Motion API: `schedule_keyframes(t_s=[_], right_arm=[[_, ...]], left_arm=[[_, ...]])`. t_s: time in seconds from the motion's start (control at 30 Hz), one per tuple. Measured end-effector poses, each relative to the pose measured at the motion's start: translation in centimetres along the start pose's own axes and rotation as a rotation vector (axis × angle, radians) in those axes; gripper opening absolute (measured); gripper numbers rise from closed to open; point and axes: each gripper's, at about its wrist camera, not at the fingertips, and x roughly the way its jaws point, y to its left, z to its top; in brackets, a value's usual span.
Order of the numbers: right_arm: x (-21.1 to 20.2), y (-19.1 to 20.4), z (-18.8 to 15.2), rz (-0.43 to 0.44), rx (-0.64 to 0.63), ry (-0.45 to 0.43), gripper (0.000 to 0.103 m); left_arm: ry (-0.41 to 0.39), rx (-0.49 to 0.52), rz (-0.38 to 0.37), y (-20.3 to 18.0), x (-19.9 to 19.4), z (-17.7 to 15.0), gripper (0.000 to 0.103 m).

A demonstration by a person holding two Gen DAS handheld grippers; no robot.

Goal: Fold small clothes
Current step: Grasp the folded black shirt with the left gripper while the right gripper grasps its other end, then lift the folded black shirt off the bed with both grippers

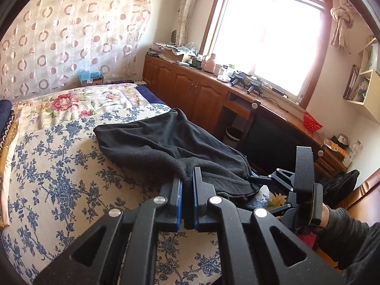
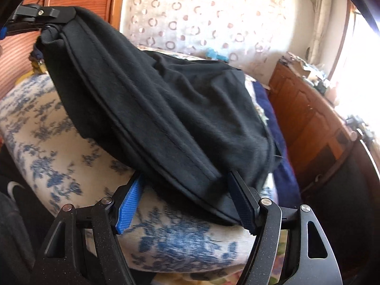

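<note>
A black fleece garment (image 1: 166, 147) lies across the blue-flowered bed cover (image 1: 59, 166), reaching to the bed's right edge. My left gripper (image 1: 187, 178) is shut on the near end of it, with cloth bunched between the blue pads. In the right wrist view the same garment (image 2: 154, 109) hangs stretched from the left gripper (image 2: 47, 16) at top left. My right gripper (image 2: 187, 197) stands open, and the garment's stitched hem corner lies between its jaws. The blue pads (image 2: 129, 204) stand wide apart and do not press on it. From the left wrist view the right gripper (image 1: 255, 180) sits at the garment's right edge.
Wooden cabinets (image 1: 190, 87) and a desk run under the bright window along the bed's right side. A dark chair (image 1: 266, 137) and a bin (image 1: 234, 134) stand in the narrow gap. Folded bedding (image 1: 7, 128) is stacked at far left. A sleeve (image 1: 349, 235) shows at lower right.
</note>
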Motion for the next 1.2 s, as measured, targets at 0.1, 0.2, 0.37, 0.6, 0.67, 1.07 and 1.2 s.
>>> schedule_keyframes(t_s=[0.1, 0.2, 0.37, 0.6, 0.67, 1.07, 1.2], right_arm=[[0.2, -0.8, -0.5, -0.008, 0.008, 0.013, 0.073], [0.4, -2.1, -0.7, -0.027, 0.031, 0.011, 0.066], [0.7, -3.1, -0.1, -0.048, 0.027, 0.0, 0.01], [-1.5, -5.7, 6.4, -0.078, -0.005, -0.169, 0.008], [-0.8, -6.4, 9.0, -0.083, -0.018, -0.201, 0.007], [10.1, -8.6, 18.0, 0.0, -0.013, -0.129, 0.008], [13.2, -9.6, 19.3, 0.034, -0.001, -0.087, 0.008]], left_arm=[[-0.008, -0.007, 0.002, 0.3, -0.2, 0.2, 0.004], [-0.015, -0.018, 0.004, 0.7, -0.5, 0.2, 0.004], [-0.014, -0.027, 0.014, 1.2, -0.6, 0.1, 0.004], [-0.027, -0.063, 0.054, 4.5, 0.7, 2.0, 0.004], [-0.027, -0.075, 0.078, 5.8, 1.4, 3.0, 0.004], [0.051, -0.146, 0.165, 13.3, 9.1, 6.4, 0.006], [0.084, -0.142, 0.151, 14.6, 11.2, 6.7, 0.013]])
